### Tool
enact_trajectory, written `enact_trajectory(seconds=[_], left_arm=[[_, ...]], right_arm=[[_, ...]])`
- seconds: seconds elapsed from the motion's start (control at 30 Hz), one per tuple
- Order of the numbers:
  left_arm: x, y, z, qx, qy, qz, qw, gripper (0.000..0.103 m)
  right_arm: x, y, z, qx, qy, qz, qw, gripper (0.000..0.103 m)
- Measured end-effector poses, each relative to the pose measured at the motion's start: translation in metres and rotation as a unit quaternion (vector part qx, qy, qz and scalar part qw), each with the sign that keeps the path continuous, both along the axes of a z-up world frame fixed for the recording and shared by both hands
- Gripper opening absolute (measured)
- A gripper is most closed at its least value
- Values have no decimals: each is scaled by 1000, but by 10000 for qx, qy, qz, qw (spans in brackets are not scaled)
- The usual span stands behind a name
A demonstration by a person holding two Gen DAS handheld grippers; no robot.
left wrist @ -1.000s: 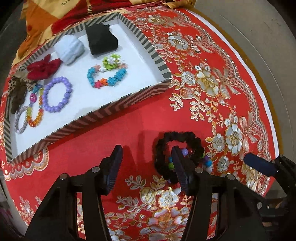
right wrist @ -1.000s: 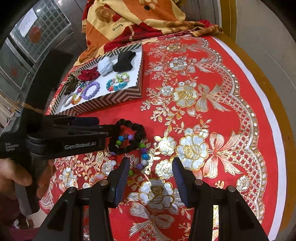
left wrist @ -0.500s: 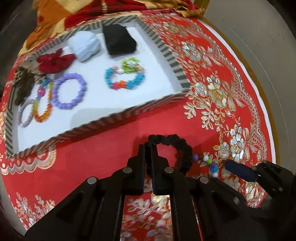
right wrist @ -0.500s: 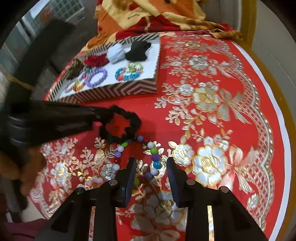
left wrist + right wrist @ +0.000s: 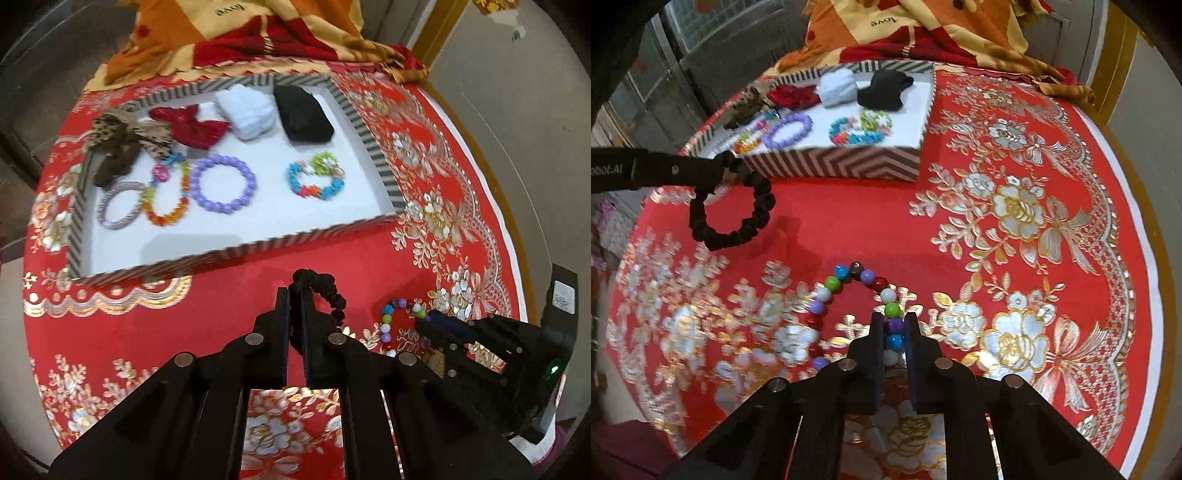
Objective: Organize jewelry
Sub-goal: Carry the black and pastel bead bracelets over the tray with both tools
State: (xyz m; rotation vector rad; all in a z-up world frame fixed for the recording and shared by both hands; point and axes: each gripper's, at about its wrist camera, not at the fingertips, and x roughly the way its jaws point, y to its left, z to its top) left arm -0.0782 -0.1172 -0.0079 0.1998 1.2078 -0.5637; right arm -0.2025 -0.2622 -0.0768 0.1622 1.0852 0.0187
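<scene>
My left gripper (image 5: 294,295) is shut on a black scrunchie (image 5: 334,291). In the right wrist view that scrunchie (image 5: 738,229) hangs as a loop off the red cloth, just in front of the striped tray (image 5: 831,166). My right gripper (image 5: 892,325) is low over a bracelet of multicoloured beads (image 5: 831,283) lying on the cloth. Its jaws are closing, and the pads press on a purple and a blue bead. The left wrist view shows the bead bracelet (image 5: 386,317) with the right gripper (image 5: 432,321) on it.
The white-lined tray (image 5: 236,254) holds a purple bead bracelet (image 5: 223,184), a blue and green bracelet (image 5: 317,181), an orange bead bracelet, a silver bangle and several scrunchies along its far side. A patterned blanket (image 5: 258,33) lies behind it. The round table's edge (image 5: 1145,229) curves at right.
My left gripper went from open to shut on the black scrunchie and lifted it toward the tray. My right gripper sank over the bead bracelet and closed on its beads.
</scene>
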Motion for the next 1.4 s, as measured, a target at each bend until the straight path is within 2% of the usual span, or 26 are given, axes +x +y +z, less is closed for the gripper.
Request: enact_trajectory(seconds=[0.33, 0.67, 1.0, 1.4], left_arm=[[16, 52, 39, -105, -386, 366, 9985, 4], [46, 98, 65, -65, -677, 870, 9939, 4], [67, 106, 67, -69, -734, 1226, 9897, 4], [85, 106, 47, 119, -637, 1461, 9871, 4]], right_arm=[[-6, 9, 75, 5, -758, 119, 9970, 10], [20, 16, 121, -146, -1162, 345, 9925, 10], [63, 32, 141, -338, -1297, 668, 9887, 10], [117, 55, 137, -339, -1218, 1090, 9860, 10]])
